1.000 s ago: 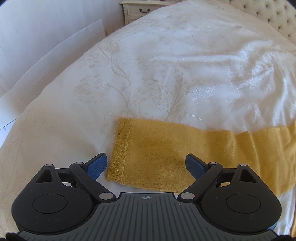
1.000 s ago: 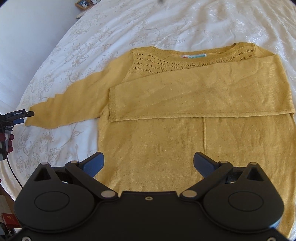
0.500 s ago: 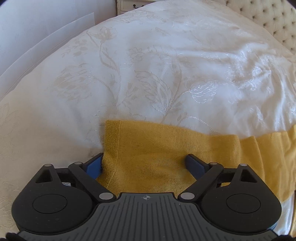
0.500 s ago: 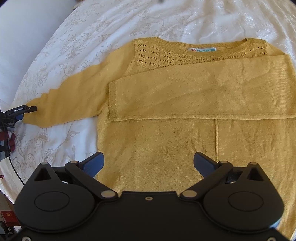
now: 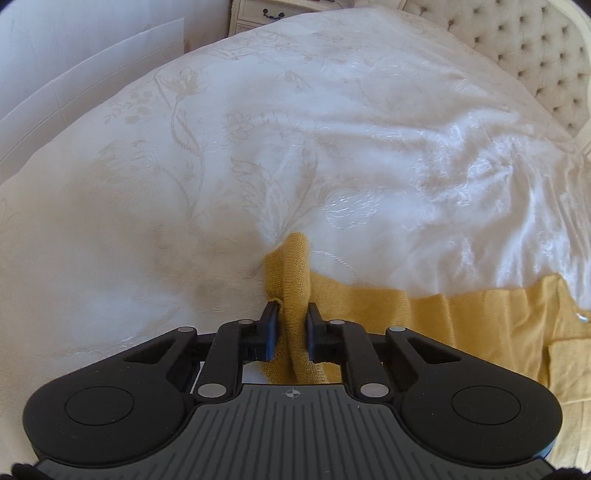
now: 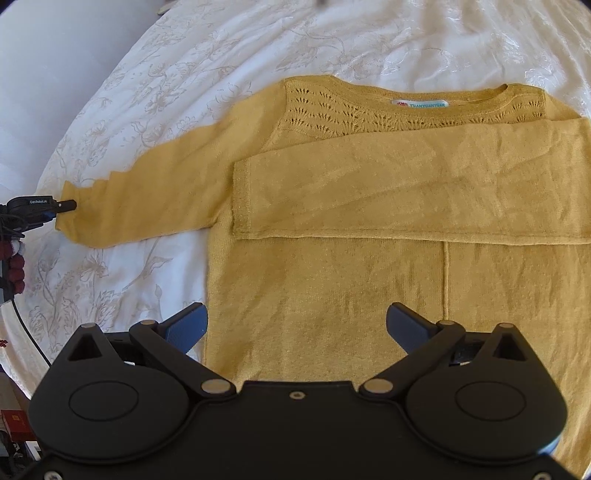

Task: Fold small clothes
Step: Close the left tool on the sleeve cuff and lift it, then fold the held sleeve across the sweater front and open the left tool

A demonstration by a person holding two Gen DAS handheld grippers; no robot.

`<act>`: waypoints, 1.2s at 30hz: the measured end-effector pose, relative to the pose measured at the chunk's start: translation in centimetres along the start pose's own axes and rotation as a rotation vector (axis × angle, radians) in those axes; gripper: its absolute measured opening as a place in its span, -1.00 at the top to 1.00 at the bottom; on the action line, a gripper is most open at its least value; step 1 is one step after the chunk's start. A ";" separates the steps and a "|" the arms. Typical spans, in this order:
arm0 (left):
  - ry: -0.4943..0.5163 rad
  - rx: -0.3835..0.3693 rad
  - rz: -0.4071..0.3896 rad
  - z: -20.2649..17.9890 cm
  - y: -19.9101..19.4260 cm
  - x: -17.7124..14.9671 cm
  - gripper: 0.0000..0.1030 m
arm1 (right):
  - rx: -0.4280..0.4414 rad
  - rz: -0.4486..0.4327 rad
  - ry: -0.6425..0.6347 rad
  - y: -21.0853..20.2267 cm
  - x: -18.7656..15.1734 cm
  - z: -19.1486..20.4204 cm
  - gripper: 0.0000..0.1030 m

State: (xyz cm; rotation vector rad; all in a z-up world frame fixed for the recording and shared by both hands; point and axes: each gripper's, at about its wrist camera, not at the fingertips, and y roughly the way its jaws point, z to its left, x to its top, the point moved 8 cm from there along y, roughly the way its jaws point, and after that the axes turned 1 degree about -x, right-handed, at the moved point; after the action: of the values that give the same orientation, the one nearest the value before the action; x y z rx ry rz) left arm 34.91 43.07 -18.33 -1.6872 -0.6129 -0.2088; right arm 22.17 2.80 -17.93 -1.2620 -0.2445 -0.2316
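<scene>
A mustard-yellow knit sweater (image 6: pixel 332 288) lies flat on the bed, neck label (image 6: pixel 419 104) away from me. One sleeve (image 6: pixel 406 192) is folded across the chest. The other sleeve (image 6: pixel 147 192) stretches out to the left. In the left wrist view my left gripper (image 5: pixel 291 314) is closing its jaws on that sleeve's cuff (image 5: pixel 291 266), which stands bunched into a ridge between the pads. The right wrist view shows the same gripper (image 6: pixel 62 205) at the cuff's end. My right gripper (image 6: pixel 295 325) hovers open over the sweater's lower body, with nothing between its fingers.
The white floral bedspread (image 5: pixel 332 147) is rumpled toward the tufted headboard (image 5: pixel 535 55). A pale nightstand (image 5: pixel 273 11) stands beyond the bed's far edge. White panels (image 5: pixel 74 74) lean at the left. A dark cable (image 6: pixel 29 332) hangs at the bed's left side.
My left gripper slid forward over the cuff, then its wide jaws came together on it, and the flat cuff bunched up. The right gripper stayed open above the sweater.
</scene>
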 end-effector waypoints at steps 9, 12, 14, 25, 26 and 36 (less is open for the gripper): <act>-0.051 -0.202 -0.052 -7.9 -3.3 0.5 0.71 | 0.031 -0.028 0.028 -1.3 -1.3 -1.4 -0.99; -0.050 -0.258 -0.067 -11.4 -4.2 0.6 0.71 | 0.044 -0.037 0.034 -1.9 -2.0 -2.2 -0.99; -0.048 -0.295 -0.079 -14.0 -4.8 0.6 0.71 | 0.055 -0.043 0.037 -2.2 -2.4 -2.8 -0.99; 0.018 -0.435 -0.087 -31.7 -4.4 -2.5 0.71 | 0.126 -0.094 0.088 -5.4 -3.9 -8.9 -0.99; 0.016 -0.450 -0.082 -33.3 -3.9 -2.9 0.71 | 0.126 -0.100 0.096 -5.8 -4.0 -9.7 -0.99; 0.109 -0.522 -0.024 -46.7 0.6 -8.2 0.71 | 0.111 -0.141 0.166 -8.5 -4.2 -16.1 -0.99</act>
State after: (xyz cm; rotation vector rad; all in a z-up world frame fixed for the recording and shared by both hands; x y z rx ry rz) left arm 37.50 -3.89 -12.50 -2.1519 -0.5231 -0.5089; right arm 16.48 -14.87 -16.03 -1.1100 -0.2003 -0.4360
